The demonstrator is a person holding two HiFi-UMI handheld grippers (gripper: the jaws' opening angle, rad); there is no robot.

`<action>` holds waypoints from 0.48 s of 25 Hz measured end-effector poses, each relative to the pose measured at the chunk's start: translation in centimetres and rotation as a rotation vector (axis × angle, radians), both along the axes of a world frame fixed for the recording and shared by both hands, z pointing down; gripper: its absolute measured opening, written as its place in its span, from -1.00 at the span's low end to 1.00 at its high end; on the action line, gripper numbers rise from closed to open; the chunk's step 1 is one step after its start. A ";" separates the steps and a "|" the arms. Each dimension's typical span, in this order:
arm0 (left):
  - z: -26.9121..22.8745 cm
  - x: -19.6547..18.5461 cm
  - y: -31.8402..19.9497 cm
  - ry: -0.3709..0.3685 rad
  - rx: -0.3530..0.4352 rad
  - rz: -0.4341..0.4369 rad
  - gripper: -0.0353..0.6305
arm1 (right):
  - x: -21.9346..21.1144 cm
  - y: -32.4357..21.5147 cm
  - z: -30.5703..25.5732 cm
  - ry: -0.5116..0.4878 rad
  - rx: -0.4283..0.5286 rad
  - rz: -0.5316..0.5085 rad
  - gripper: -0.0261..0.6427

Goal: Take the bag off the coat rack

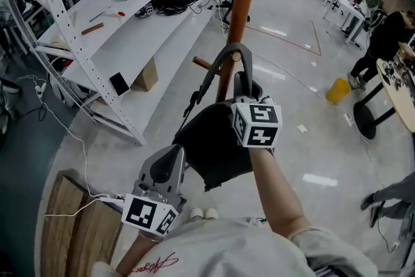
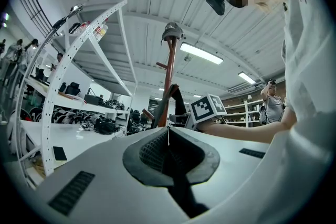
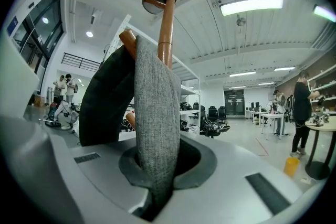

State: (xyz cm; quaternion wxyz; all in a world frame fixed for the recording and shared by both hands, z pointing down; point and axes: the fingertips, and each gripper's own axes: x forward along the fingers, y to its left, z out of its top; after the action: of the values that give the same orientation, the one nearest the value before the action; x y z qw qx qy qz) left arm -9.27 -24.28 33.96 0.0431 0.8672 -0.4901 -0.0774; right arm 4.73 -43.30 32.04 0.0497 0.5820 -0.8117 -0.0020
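The right tongs (image 3: 157, 162) pinch the soft, likely light bag (image 1: 214, 146) by its grey strap (image 3: 155, 102), a sound hold; left tongs (image 2: 168, 139) closed together, empty.

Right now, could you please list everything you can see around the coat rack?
coat rack: one, orange-brown wood, centre.
bag: one, black, hanging on the rack.
strap: one, grey, looped over a rack peg.
shelving unit: one, white, left of the rack.
yellow container: one, on the floor at right.
wooden boards: brown, lower left.
people: several, by the tables at right.
left gripper: one, grey, shut and empty, lower left of the bag.
right gripper: one, grey, shut on the strap.
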 end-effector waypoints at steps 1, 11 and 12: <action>0.0 0.0 0.0 0.000 0.001 -0.001 -0.83 | 0.0 0.1 -0.1 -0.013 -0.003 -0.004 -0.85; -0.5 -0.2 0.6 0.003 0.008 -0.013 -0.83 | -0.6 1.7 -4.0 -0.104 0.025 -0.073 -0.85; -0.5 -0.2 0.7 0.004 0.009 -0.013 -0.83 | -0.8 1.9 -4.4 -0.105 0.032 -0.078 -0.85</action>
State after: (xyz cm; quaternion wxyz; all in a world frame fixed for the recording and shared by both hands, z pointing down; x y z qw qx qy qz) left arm -9.51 -23.63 33.45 0.0395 0.8640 -0.4953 -0.0818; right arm 3.97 -41.37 27.64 -0.0024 0.5498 -0.8352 0.0137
